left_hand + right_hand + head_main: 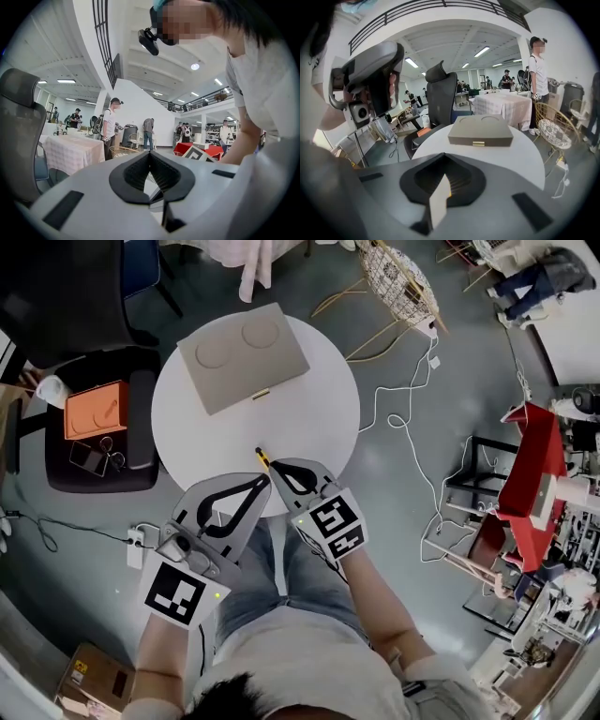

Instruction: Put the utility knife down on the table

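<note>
The utility knife (262, 457) has a yellow and black body and pokes out past the fingertips of my right gripper (277, 466), which is shut on it above the near edge of the round white table (319, 399). In the right gripper view its pale grey blade end (439, 200) stands between the black pads, with a bit of yellow beside it. My left gripper (264, 481) sits just left of the right one, shut with nothing in it; in the left gripper view its tips (150, 153) meet. A flat grey box (244, 354) lies on the far half of the table.
A black chair (141, 427) at the left carries an orange case (94, 409). A white cable (403, 418) trails across the floor right of the table, near a wire basket (398, 277). A red cart (530, 474) stands at the right. My knees are under the table's near edge.
</note>
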Motion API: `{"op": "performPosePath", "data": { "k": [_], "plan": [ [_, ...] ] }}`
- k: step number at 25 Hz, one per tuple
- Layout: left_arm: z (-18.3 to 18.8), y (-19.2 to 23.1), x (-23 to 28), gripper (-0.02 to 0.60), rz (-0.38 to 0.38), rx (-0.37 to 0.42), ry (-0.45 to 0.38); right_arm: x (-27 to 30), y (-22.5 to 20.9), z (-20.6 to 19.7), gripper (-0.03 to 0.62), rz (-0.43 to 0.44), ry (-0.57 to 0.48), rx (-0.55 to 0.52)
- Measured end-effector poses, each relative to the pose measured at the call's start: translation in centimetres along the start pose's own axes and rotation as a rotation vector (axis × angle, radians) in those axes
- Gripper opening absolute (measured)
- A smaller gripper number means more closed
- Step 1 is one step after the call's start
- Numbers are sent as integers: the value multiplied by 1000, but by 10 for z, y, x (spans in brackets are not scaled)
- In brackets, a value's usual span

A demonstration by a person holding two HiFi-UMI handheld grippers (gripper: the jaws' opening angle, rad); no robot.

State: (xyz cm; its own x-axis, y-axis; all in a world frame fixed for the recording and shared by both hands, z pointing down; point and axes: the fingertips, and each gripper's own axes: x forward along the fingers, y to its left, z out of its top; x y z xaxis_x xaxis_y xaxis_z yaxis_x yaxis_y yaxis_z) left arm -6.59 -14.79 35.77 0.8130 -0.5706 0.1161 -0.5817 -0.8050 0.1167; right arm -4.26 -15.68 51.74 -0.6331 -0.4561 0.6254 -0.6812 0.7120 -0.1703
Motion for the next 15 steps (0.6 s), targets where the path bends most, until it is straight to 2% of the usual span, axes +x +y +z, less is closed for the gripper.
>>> {"op": "performPosePath", "data": {
  "k": [9,15],
  "plan": [
    [32,-23,2,9,59,34,-34,-67,21,63,8,44,-180,-50],
    [50,-42,6,9,108,47,-63,-115,31,89,8,70,-286,-91]
  ]
}}
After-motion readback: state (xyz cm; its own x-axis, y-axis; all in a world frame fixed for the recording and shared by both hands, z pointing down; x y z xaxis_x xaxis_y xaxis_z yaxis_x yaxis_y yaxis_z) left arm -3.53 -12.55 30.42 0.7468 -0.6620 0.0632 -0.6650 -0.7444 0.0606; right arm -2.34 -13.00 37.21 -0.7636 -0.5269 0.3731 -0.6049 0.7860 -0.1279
